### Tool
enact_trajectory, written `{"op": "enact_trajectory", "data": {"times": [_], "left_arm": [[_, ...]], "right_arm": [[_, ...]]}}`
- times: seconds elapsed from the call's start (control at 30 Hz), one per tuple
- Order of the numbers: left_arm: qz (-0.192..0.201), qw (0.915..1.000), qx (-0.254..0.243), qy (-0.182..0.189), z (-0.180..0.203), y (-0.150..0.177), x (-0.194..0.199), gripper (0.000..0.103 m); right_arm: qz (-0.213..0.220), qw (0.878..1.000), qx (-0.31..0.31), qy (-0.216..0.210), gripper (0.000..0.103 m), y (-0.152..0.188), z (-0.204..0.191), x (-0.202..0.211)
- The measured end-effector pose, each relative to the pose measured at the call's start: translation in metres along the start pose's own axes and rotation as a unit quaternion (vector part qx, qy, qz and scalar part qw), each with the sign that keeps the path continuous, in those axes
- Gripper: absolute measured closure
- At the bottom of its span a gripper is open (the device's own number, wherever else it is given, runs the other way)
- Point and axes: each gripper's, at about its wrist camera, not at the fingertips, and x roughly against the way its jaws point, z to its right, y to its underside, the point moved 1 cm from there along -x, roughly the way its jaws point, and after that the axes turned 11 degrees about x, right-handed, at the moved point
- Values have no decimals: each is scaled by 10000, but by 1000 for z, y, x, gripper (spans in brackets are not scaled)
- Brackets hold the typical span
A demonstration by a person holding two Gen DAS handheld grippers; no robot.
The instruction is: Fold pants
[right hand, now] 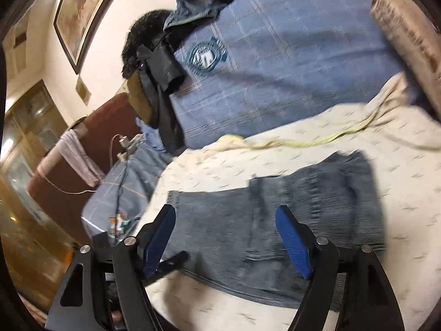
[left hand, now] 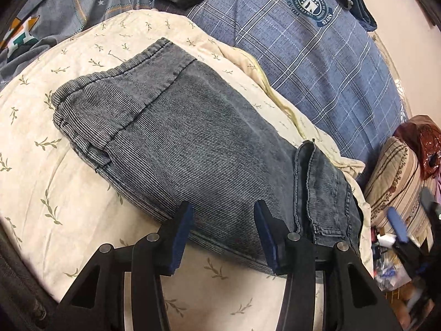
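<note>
On the bed: I see folded pants (left hand: 176, 138) on a cream sheet (left hand: 41, 193).
Left tongs (left hand: 223, 220): half apart, empty.
Right tongs (right hand: 226, 229): wide, empty.
Risk: the loose hem (left hand: 317, 182) may spring open, I judge.

A bed (left hand: 317, 63) under a blue plaid cover carries a cream leaf-print quilt (left hand: 41, 138), and the folded grey pants (left hand: 179, 138) lie flat on that quilt. Dark clothes (right hand: 162, 63) and blue jeans (right hand: 204, 2) are heaped on the plaid cover at its far side. A striped pillow (left hand: 397, 182) sits at the bed's edge beside the quilt.
</note>
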Motion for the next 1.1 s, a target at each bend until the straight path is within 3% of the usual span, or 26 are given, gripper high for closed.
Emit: {"op": "enact_trajectory", "data": {"times": [0.13,0.23,0.37,0.47,0.6,0.83,0.87,0.9,1.03,1.1], "left_arm": [[207,9998,65,-46,-5,-6,6,57],[362,9978,543,-74,-22,-18,11,56],[603,9912,1171,-143,-45,-29,24,56],[1005,9845,1345,-515,-52,-33,39,54],[807,9784,1707,-845,-66,-38,34,54],[631,9694,2267,-698,-75,-64,19,55],[678,9693,2256,-709,-76,-68,19,62],[705,9697,2213,-757,-76,-72,18,86],[777,9689,2252,-670,-79,-70,16,84],[713,9663,2394,-617,-82,-71,15,76]], "right_arm": [[-391,9989,-198,-162,26,28,10,-41],[-678,9976,-140,-51,30,48,15,-58],[-593,9982,-72,-4,35,50,14,-52],[-456,9988,-82,-126,33,48,10,-48],[-445,9989,-37,-121,32,49,6,-47],[-332,9986,-9,-407,32,49,-4,-41],[-349,9983,23,-465,32,49,-7,-42],[-384,9977,59,-562,32,48,-11,-43],[-537,9937,62,-984,32,45,-25,-49],[-599,9928,52,-1040,32,42,-31,-53]]}}
